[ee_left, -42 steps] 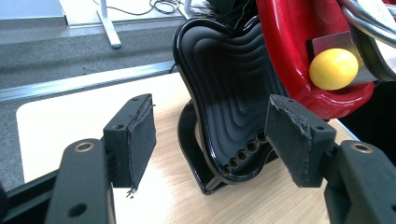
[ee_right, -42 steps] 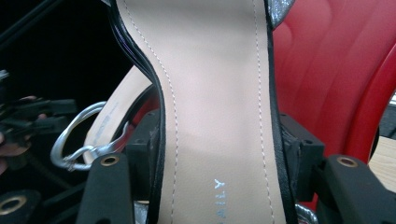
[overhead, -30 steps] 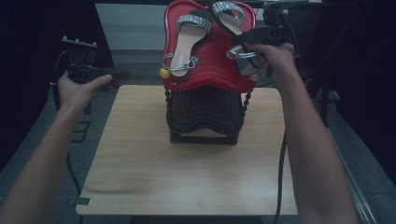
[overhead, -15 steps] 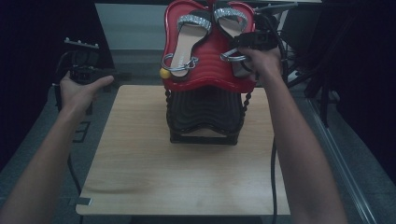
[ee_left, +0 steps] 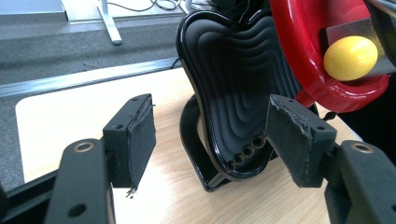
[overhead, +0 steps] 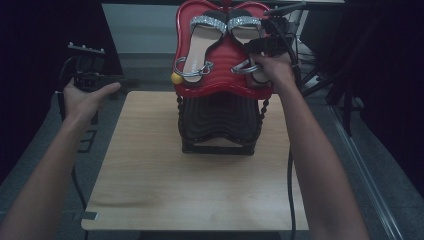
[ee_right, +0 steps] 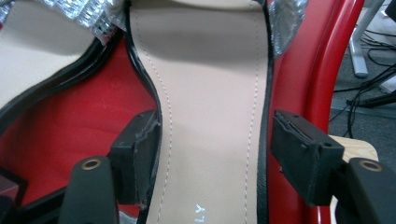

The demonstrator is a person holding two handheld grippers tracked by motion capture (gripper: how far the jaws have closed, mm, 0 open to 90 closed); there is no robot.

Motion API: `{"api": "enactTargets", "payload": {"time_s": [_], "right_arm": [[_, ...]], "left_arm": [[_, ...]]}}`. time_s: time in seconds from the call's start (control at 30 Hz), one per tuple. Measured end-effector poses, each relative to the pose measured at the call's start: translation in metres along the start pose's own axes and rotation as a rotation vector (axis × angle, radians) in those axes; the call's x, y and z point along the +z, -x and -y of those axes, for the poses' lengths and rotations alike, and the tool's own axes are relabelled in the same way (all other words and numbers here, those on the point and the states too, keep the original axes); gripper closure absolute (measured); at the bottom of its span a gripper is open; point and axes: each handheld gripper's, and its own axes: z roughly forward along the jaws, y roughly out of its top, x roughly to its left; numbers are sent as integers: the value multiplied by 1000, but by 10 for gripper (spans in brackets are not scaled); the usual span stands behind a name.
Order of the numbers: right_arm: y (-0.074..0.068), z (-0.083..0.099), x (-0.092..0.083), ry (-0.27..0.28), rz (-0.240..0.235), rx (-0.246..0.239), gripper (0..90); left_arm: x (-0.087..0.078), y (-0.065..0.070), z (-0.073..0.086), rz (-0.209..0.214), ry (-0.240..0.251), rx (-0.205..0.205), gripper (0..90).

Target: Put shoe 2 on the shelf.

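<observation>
Two beige sandals with silver straps lie side by side on a tilted red tray, which tops a black stand. My right gripper straddles the right sandal. In the right gripper view its jaws have just been opening: the insole lies between the pads and the right pad stands clear of its edge. The left sandal rests alone. My left gripper hovers off the table's left side, open and empty, facing the stand.
A yellow ball sits at the red tray's lower left corner. The stand occupies the far middle of the wooden table. Dark frames and cables stand at the right, behind the table.
My right hand has shifted left and slightly down along the tray. The right sandal has swung straight beside the left one, and the right jaws have spread apart. The left hand stayed put.
</observation>
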Motion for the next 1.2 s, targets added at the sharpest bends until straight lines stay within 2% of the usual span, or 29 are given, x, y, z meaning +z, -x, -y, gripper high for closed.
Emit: {"api": "enactTargets", "payload": {"time_s": [0.13,0.27,0.3,0.37,0.4,0.43,0.47,0.5,0.53,0.57,0.6,0.63,0.83,0.87,0.9,1.0,1.13,1.2], "right_arm": [[0,3,4,-10,7,-6,324],[4,4,1,4,-31,2,310],[8,3,-4,41,-71,15,304],[12,2,-8,55,-110,28,304],[12,2,-8,55,-110,28,304],[16,1,-13,69,-160,40,319],[16,1,-13,69,-160,40,319],[20,1,-16,77,-201,43,329],[20,1,-16,77,-201,43,329],[25,1,-20,92,-230,39,345],[25,1,-20,92,-230,39,345],[30,3,-24,104,-268,42,363],[47,11,-35,135,-346,23,432],[47,11,-35,135,-346,23,432],[54,16,-39,152,-381,31,448],[65,24,-44,168,-424,28,470],[72,31,-49,183,-446,10,476],[82,38,-55,197,-461,1,478]], "left_arm": [[0,1,0,-3,-3,1,333],[-1,0,-1,-4,1,1,333],[-2,0,-1,-4,2,2,333],[-2,1,-2,-1,4,2,333],[-2,1,-2,-1,4,2,333],[-1,2,-2,-1,2,3,333],[-1,2,-2,-1,2,3,333],[-1,2,-2,1,1,7,332],[-1,2,-2,1,1,7,333],[0,3,-2,0,1,7,333],[0,3,-2,0,1,7,333],[0,3,-2,0,0,6,333],[2,3,0,1,-2,4,332],[2,3,0,1,-2,4,332],[1,4,0,-1,0,3,332],[1,4,1,-2,-1,2,332],[0,5,1,-4,0,-1,332],[0,6,1,-3,3,-1,333]]}}
